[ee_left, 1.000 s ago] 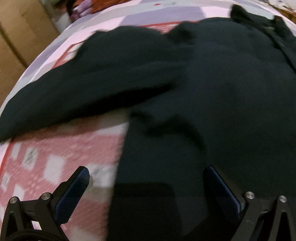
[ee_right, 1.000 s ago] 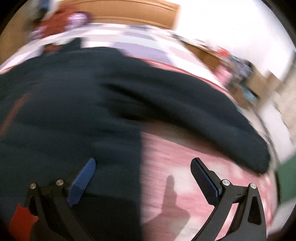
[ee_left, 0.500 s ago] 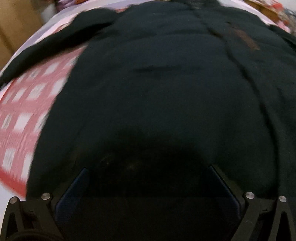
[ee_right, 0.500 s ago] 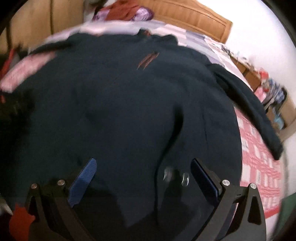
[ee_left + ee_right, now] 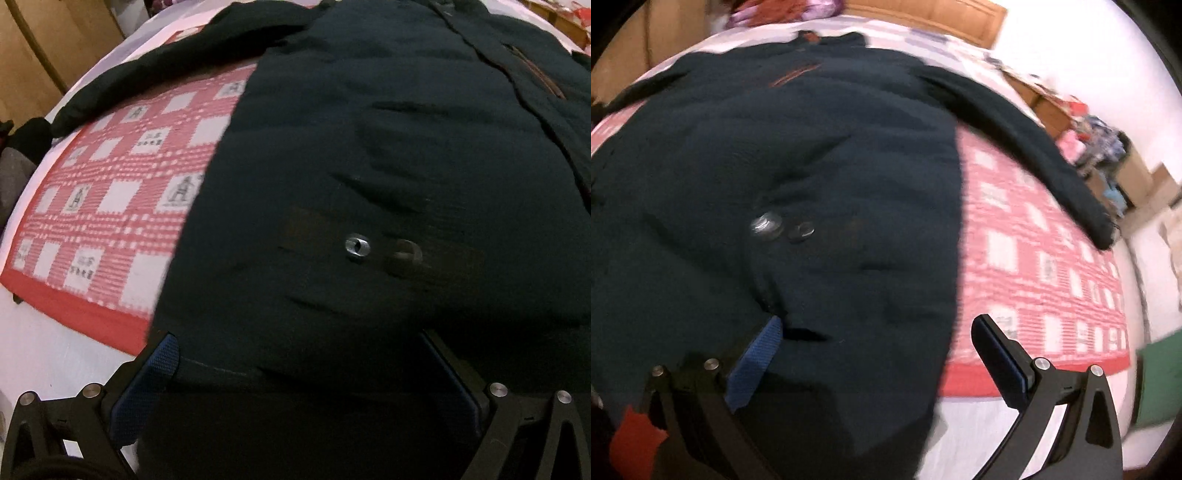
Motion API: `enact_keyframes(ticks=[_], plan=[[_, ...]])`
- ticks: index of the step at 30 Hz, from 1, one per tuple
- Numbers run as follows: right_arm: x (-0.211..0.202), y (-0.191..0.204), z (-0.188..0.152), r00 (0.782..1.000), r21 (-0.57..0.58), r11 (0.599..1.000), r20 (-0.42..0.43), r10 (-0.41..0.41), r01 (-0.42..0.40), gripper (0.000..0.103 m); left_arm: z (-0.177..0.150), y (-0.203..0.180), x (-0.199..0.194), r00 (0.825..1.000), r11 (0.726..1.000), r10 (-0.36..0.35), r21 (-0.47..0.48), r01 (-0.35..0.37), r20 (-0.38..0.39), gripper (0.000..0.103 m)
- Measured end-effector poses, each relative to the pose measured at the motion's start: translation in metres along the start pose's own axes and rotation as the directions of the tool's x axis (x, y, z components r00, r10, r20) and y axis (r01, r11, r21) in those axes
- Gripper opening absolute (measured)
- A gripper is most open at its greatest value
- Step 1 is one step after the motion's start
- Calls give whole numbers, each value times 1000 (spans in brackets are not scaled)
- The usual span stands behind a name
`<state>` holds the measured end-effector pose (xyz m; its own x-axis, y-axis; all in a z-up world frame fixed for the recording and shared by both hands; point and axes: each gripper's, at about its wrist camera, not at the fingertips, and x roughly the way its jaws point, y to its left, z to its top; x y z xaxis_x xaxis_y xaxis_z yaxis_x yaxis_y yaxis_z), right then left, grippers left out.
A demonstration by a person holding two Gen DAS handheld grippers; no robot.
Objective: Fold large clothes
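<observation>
The left gripper (image 5: 299, 354) is spread wide over the hem of the coat (image 5: 388, 166), its blue pads (image 5: 162, 362) on either side of the dark cloth with nothing pinched. The right gripper (image 5: 875, 332) is also wide apart: its left pad (image 5: 757, 362) lies against the coat (image 5: 783, 177), its right pad (image 5: 997, 354) over the red checked blanket (image 5: 1045, 266).

The coat lies spread flat across the bed, collar away from the grippers. Two metal snaps (image 5: 357, 247) sit near the front opening, close to the hem. One sleeve (image 5: 155, 70) stretches out to the left over the blanket (image 5: 110, 206); the other sleeve (image 5: 1027, 147) runs out to the right, its cuff near the blanket's edge.

Bare blanket shows on both sides of the coat's body, bordered by the white sheet (image 5: 55, 350). Wooden panels (image 5: 48, 48) stand beyond the bed's left edge; a headboard (image 5: 931, 14) and clutter (image 5: 1097, 144) lie past the far and right edges.
</observation>
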<state>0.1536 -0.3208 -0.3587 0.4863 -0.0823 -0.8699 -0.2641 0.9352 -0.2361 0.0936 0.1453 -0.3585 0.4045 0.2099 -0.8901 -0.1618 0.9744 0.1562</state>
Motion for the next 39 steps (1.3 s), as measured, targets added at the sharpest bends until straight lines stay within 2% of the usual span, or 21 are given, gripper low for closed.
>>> enact_keyframes(ticks=[1, 3, 4, 7, 11, 13, 15, 17, 20, 21, 24, 26, 28, 31, 33, 35, 36, 39], plan=[[-8, -1, -17, 1000, 0, 1000, -9, -3, 3, 103, 6, -5, 0, 1000, 1000, -3, 0, 3, -1, 103], [-12, -4, -11, 1000, 45, 999, -4, 0, 1, 103, 20, -18, -6, 999, 1000, -6, 9, 5, 40, 103], [-18, -6, -9, 1000, 67, 998, 25, -7, 6, 103, 31, -27, -9, 997, 1000, -12, 18, 11, 70, 103], [-10, -8, 28, 995, 71, 997, 95, -18, 11, 103, 74, -61, -5, 990, 997, -71, 23, 69, 123, 103], [27, -4, 98, 990, 99, 993, 135, 43, -56, 103, 140, -117, 11, 973, 989, -149, 18, 148, 178, 103], [45, 0, 124, 987, 65, 996, 151, 56, -67, 103, 165, -142, 20, 967, 987, -159, 27, 157, 200, 103], [70, -5, 143, 990, 17, 999, 139, 29, -32, 103, 185, -167, 32, 966, 986, -167, 38, 162, 197, 103], [94, -26, 152, 994, 22, 1000, 108, -22, 20, 103, 197, -182, 43, 972, 989, -146, 61, 137, 186, 103], [105, -95, 148, 995, 171, 984, 76, -70, 56, 103, 198, -195, 68, 986, 992, -100, 90, 88, 134, 103], [104, -120, 145, 992, 215, 973, 66, -104, 87, 103, 194, -195, 71, 986, 992, -108, 86, 98, 128, 103], [98, -183, 135, 979, 319, 931, 44, -198, 174, 103, 185, -195, 71, 978, 992, -110, 81, 97, 176, 103], [99, -237, 128, 971, 438, 873, 3, -239, 214, 103, 180, -197, 71, 978, 993, -87, 93, 70, 189, 103], [106, -285, 119, 968, 561, 794, -60, -243, 234, 103, 180, -200, 71, 978, 993, -72, 102, 53, 196, 103], [115, -344, 97, 965, 745, 619, -132, -225, 247, 103, 178, -198, 72, 977, 993, -85, 94, 68, 198, 103], [122, -375, 80, 977, 854, 480, -133, -167, 199, 103, 183, -202, 74, 976, 993, -89, 91, 72, 196, 103], [131, -391, 67, 990, 922, 364, -103, -100, 133, 103, 183, -202, 75, 976, 993, -86, 94, 68, 200, 103], [138, -395, 63, 994, 942, 319, -85, -70, 103, 103, 183, -202, 75, 976, 993, -84, 95, 67, 200, 103], [151, -396, 58, 999, 966, 254, -41, -13, 43, 103, 184, -206, 77, 976, 993, -78, 97, 59, 204, 103]])
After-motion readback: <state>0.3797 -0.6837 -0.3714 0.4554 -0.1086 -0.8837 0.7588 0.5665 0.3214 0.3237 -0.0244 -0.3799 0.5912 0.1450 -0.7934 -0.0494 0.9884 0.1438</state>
